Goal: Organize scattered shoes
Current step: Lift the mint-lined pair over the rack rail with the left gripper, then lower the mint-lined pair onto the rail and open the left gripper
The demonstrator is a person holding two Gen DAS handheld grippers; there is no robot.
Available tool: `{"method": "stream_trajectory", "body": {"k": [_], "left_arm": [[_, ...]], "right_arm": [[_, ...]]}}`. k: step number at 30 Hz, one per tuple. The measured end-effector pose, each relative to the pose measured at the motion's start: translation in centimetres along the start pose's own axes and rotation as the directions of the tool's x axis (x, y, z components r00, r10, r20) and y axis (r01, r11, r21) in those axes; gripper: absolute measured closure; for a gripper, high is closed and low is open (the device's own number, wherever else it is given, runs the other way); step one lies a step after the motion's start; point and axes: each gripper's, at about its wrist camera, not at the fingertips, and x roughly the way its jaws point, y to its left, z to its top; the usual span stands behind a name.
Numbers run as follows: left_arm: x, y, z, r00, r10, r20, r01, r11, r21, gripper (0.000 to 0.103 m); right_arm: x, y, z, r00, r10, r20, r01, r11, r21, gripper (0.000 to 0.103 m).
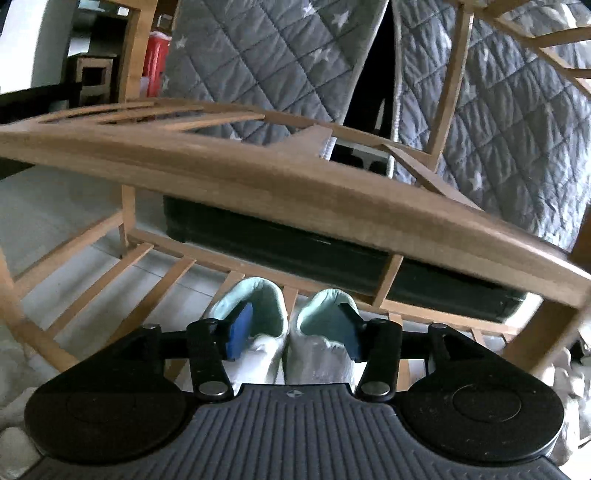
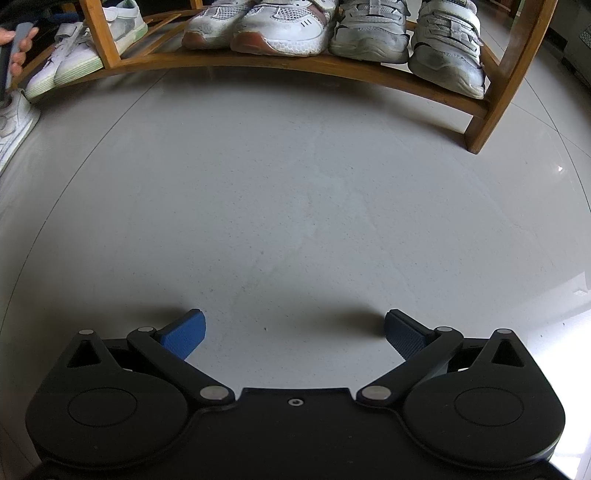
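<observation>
Nearly done: six shoes line the rack (image 2: 258, 64), left claw (image 1: 293, 334) released astride the white pair (image 1: 286, 332) on its slats, right claw (image 2: 294, 332) released, empty, one shoe (image 2: 13, 125) at left edge still on floor.

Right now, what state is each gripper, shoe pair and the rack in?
Left gripper: open, pads inside the collars, not pressing.
Mint-lined shoes: side by side on the rack's bottom shelf, released.
Right gripper: open wide, empty, over bare floor.
Red-soled sneakers: shelved, paired.
Grey strap sneakers: shelved, paired.
Wooden rack: upright.
</observation>
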Motion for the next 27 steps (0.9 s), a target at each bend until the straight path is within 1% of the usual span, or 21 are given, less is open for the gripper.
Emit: {"method": "stream_trajectory", "body": {"k": [3,4,5,7,10,12,13,15,16,18,19,21,22,23,24,25,26,27], "left_arm": [[-0.7,0.2,0.8,1.000,-0.005,-0.007,0.005,1.000,0.010,0.046],[-1.8,0.9,0.7,1.000,-0.007,-0.008,0.007,1.000,-0.001,0.046],[-2.1,1.2,0.6,1.000,-0.006,-0.010,0.006,1.000,-0.003,0.045],[-3.6,2.6,0.4,1.000,0.003,-0.030,-0.004,1.000,-0.018,0.045],[-4.9,4.8,0.6,0.995,0.057,-0.077,-0.056,0.998,0.020,0.044],[-5.2,6.7,1.1,0.986,0.122,-0.111,-0.115,0.991,0.069,0.044],[-5.2,7.2,1.3,0.983,0.141,-0.117,-0.133,0.988,0.076,0.044],[-5.0,9.3,1.7,0.969,0.202,-0.142,-0.191,0.978,0.085,0.044],[-4.9,9.9,1.8,0.963,0.220,-0.153,-0.209,0.974,0.084,0.044],[-4.1,11.7,2.0,0.937,0.275,-0.215,-0.261,0.961,0.089,0.043],[-3.9,12.0,1.9,0.929,0.294,-0.224,-0.279,0.955,0.095,0.043],[-3.7,12.7,1.8,0.912,0.329,-0.246,-0.311,0.944,0.108,0.040],[-3.2,13.3,1.7,0.900,0.327,-0.287,-0.304,0.945,0.122,0.040],[-2.9,13.6,1.5,0.885,0.345,-0.312,-0.316,0.938,0.140,0.040],[-2.7,13.8,1.4,0.877,0.349,-0.330,-0.314,0.936,0.157,0.039],[-2.6,13.9,1.3,0.875,0.345,-0.340,-0.303,0.938,0.170,0.037],[-2.4,14.0,1.3,0.872,0.341,-0.352,-0.292,0.938,0.184,0.033],[-2.2,14.0,1.4,0.866,0.340,-0.367,-0.283,0.938,0.200,0.030]], "right_arm": [[0.0,0.0,0.0,1.000,0.000,0.002,0.000,1.000,-0.001,0.000],[0.0,0.1,0.1,1.000,0.000,0.002,0.000,1.000,-0.001,0.000],[0.0,0.1,0.1,1.000,0.001,0.001,-0.001,1.000,-0.001,0.000],[0.1,0.1,0.1,1.000,0.001,0.000,-0.001,1.000,-0.002,0.000],[0.1,0.1,0.1,1.000,0.002,0.001,-0.002,1.000,-0.004,0.000],[0.1,0.2,0.2,1.000,0.002,0.002,-0.002,1.000,-0.005,0.000],[0.1,0.2,0.2,1.000,0.002,0.002,-0.002,1.000,-0.005,0.000],[0.1,0.2,0.3,1.000,0.002,0.002,-0.002,1.000,-0.004,0.000],[0.2,0.3,0.3,1.000,0.002,0.002,-0.002,1.000,-0.005,0.000],[0.2,0.3,0.4,1.000,0.003,0.001,-0.003,1.000,-0.007,0.000],[0.2,0.3,0.4,1.000,0.003,0.001,-0.003,1.000,-0.008,0.000],[0.2,0.3,0.4,1.000,0.004,0.002,-0.004,1.000,-0.010,0.000],[0.2,0.3,0.4,1.000,0.005,0.002,-0.005,1.000,-0.011,0.000],[0.2,0.3,0.4,1.000,0.005,0.002,-0.005,1.000,-0.012,0.000],[0.2,0.3,0.4,1.000,0.005,0.002,-0.005,1.000,-0.012,0.000],[0.2,0.2,0.4,1.000,0.005,0.002,-0.005,1.000,-0.012,0.000],[0.2,0.2,0.4,1.000,0.005,0.001,-0.005,1.000,-0.012,0.000],[0.2,0.2,0.4,1.000,0.005,0.001,-0.005,1.000,-0.013,0.000]]}}
